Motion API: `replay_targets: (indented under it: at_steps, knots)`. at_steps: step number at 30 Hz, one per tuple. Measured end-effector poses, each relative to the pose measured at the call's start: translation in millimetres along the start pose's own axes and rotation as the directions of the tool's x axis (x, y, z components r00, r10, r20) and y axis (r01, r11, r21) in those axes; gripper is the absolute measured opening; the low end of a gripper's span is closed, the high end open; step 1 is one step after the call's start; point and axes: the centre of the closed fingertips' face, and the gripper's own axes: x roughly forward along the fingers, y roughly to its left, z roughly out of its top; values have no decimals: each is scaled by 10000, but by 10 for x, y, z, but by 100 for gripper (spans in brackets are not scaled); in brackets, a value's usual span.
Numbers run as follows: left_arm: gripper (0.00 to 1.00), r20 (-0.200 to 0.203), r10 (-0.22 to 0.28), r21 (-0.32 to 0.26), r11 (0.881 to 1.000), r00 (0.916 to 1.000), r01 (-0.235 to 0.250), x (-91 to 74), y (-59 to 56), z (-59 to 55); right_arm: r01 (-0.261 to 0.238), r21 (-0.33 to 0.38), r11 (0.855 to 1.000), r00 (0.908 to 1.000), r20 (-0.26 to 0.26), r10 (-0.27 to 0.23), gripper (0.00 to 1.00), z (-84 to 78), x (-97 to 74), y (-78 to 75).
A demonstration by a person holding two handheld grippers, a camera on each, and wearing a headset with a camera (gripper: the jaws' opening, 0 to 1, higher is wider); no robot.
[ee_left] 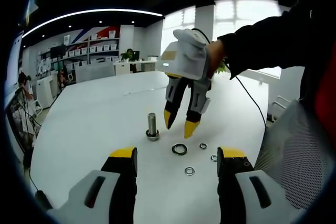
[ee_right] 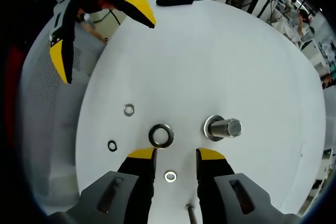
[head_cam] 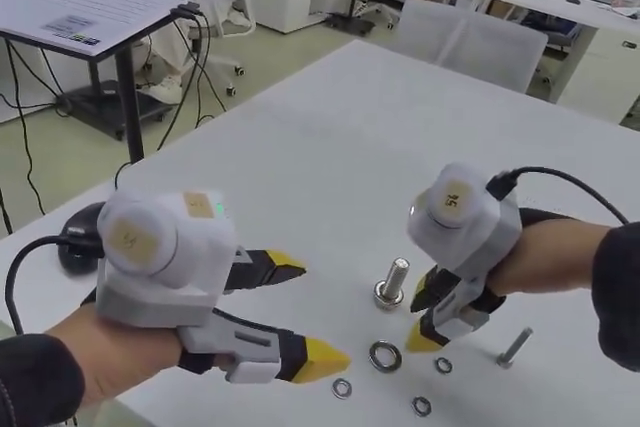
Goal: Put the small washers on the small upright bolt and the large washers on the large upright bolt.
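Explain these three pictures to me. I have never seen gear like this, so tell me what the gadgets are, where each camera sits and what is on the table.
There is no robot here. A person holds a hand tool with two yellow-tipped jaws in each hand: the left gripper and the right gripper. The head view comes from a camera on the person's headset, looking down at the work. Each round picture comes from a camera riding on one gripper, looking out along its own jaws. On the white table a large bolt stands upright. Near it lie one large washer, three small washers and a small bolt on its side. Both grippers are open and hold nothing.
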Motion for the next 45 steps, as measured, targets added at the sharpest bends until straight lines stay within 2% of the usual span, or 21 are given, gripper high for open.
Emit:
replay_targets:
  at_steps: [4,13,19,27,29,45]
  knots:
    - [61,-9,-9,4,10000,10000,9,-2,0,-5,-131,-110,9999,9999,-51,131,32,9,56,99]
    - [60,-17,-63,15,10000,10000,63,1,-13,-4,-229,-245,9994,9996,-182,224,36,17,178,211]
    - [60,-10,-55,18,10000,10000,55,-2,-7,-5,-96,-553,9984,9996,-259,81,36,74,254,222]
    - [60,6,-37,-7,10000,10000,37,-4,0,-5,-68,-577,9983,9992,-400,45,37,56,304,220]
    - [60,-8,-44,-6,10000,10000,44,-3,-3,-8,-192,-405,9990,9989,-430,175,35,49,300,242]
    - [59,-25,-45,-24,10000,10000,45,-1,-15,-13,-111,-123,9999,9992,-378,106,35,60,306,224]
